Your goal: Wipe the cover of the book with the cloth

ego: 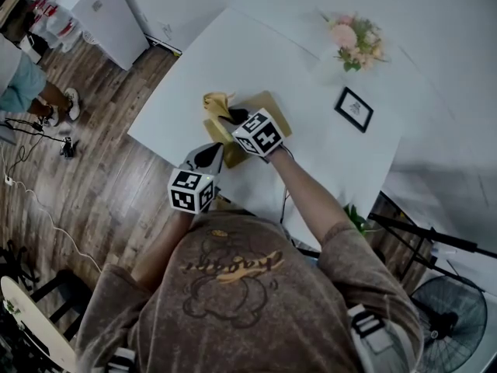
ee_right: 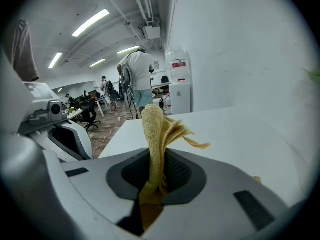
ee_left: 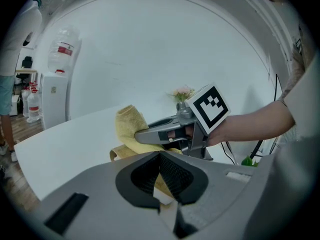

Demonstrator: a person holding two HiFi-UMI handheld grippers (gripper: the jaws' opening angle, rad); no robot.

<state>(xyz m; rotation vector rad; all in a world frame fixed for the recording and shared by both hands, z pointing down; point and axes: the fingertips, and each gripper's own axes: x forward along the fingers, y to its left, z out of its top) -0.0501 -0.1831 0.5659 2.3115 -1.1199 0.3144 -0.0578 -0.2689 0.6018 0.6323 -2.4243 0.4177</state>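
- Your cloth [ee_right: 152, 129] is plain mustard yellow.
- The book [ego: 273, 107] has a duller tan-gold cover.
- The counter [ego: 186, 84] is white.
- Your left claw [ee_left: 162, 184] and right claw [ee_right: 150, 194] are grey with black ribbed pads, and their cubes [ego: 192, 190] carry black-and-white squares.
- The floor [ego: 116, 169] is brown wood plank.

— How is the left gripper [ego: 211, 152] held?
— It is held close to the body, jaws closed on the corner of the book [ego: 275, 107].
— And the right gripper [ego: 233, 116]?
— It is held further ahead, forearm [ego: 311, 196] outstretched, jaws clamped on the cloth [ego: 217, 101].
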